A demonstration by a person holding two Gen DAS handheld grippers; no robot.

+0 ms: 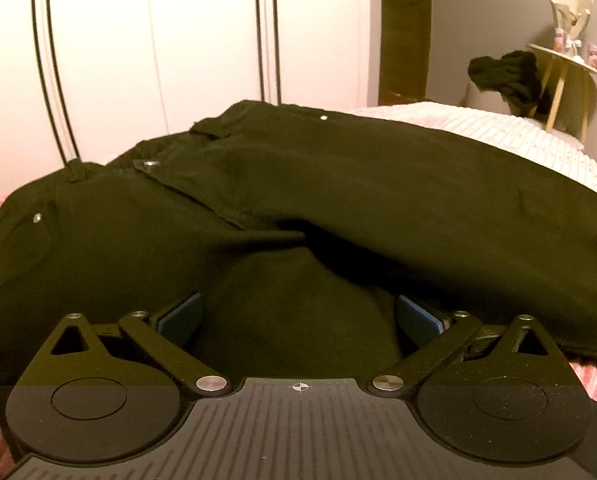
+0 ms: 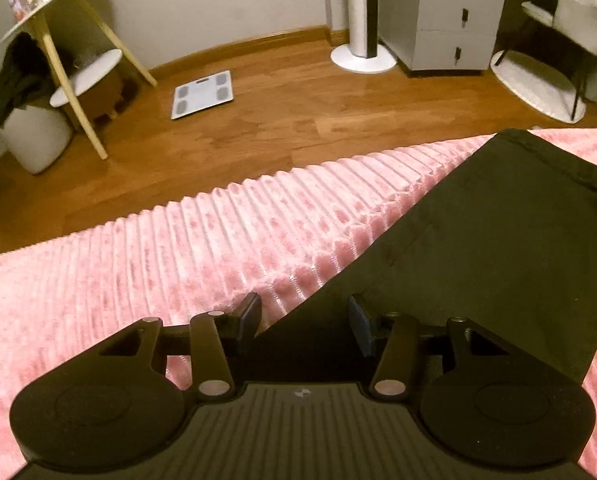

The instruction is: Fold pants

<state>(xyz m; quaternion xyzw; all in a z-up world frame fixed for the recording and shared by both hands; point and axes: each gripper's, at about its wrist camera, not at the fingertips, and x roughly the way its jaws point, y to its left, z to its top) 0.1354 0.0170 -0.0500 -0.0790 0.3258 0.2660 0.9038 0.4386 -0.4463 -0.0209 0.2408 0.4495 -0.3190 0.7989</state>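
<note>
In the left wrist view the left tool (image 1: 298,316) stands spread around a soft hump of the black pants (image 1: 338,184) on the pink bed (image 1: 558,148), while in the right wrist view the right tool (image 2: 304,316), half spread, straddles the limp leg edge, a good place to pinch.

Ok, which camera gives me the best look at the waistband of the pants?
The left wrist view: the waistband lies in full sight there, with its button, belt loops and pocket rivets. The right wrist view shows only a plain leg of the pants on the pink blanket, no waistband.
</note>
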